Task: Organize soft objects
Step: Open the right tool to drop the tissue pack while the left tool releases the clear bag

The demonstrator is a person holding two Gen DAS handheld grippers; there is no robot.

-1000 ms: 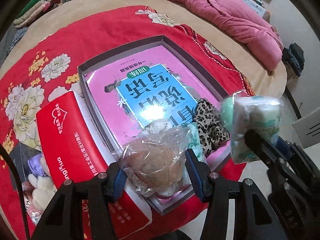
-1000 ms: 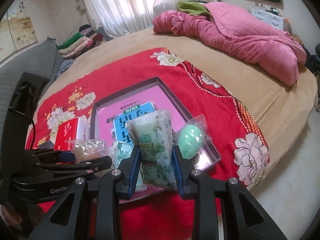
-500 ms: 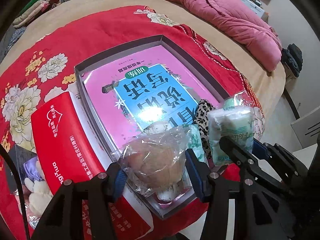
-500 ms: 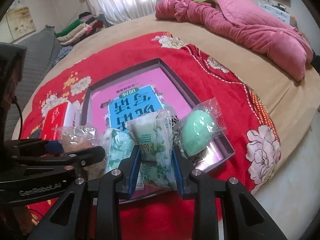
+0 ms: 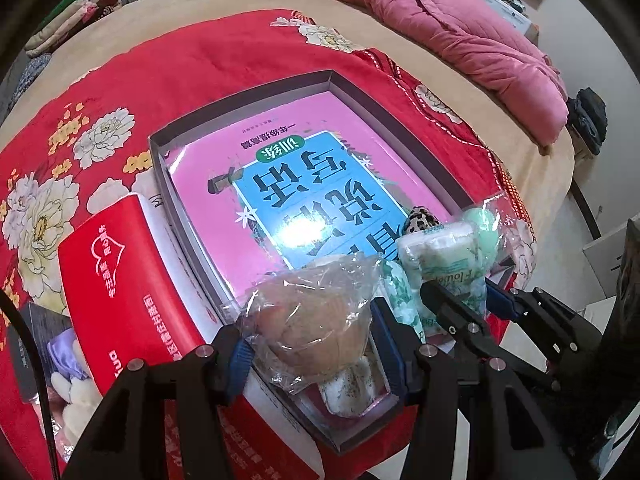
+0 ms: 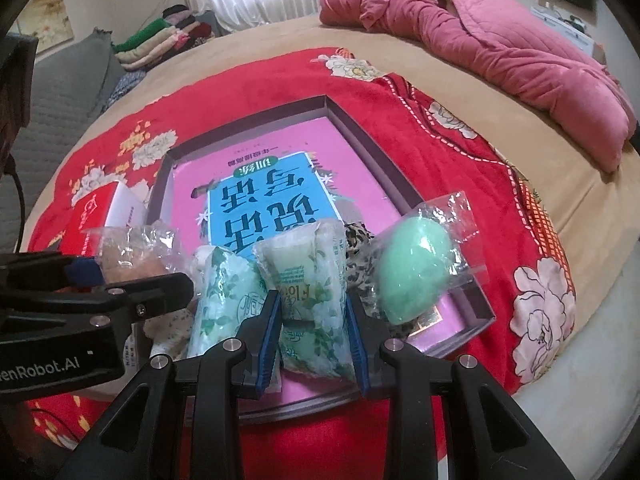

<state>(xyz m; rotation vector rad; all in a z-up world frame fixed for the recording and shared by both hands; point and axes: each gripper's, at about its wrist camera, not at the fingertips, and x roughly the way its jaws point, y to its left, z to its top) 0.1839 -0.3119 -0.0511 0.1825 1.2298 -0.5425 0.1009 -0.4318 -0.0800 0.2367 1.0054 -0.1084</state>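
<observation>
Bedroom scene, big bed with a red flowered blanket (image 6: 248,112) and a shallow grey box (image 6: 360,120) lying open on it, a pink-and-blue book (image 6: 264,200) flat inside. Now to the tools: the right tool (image 6: 312,316) is clamped on a green floral tissue pack (image 6: 308,280), pads pressing both sides, holding it over the near edge of the box. Over on the other side, the left tool (image 5: 312,336) grips a clear bag with a tan puff (image 5: 316,320) inside, jaws at middling width around it, low over the box's near corner.

Working outward: a second green floral pack (image 6: 224,292) already sits in the box beside the right tool, a leopard-print cloth (image 6: 356,248) behind it, and a bagged green egg-shaped sponge (image 6: 416,268) at the right corner. So a row is forming along the near wall.

Still outside: the red tissue box (image 5: 128,308) beside the box, and some pale fluffy bits (image 5: 76,392) further left. By my reckoning, roughly halfway, two items in hand waiting to be set down.
</observation>
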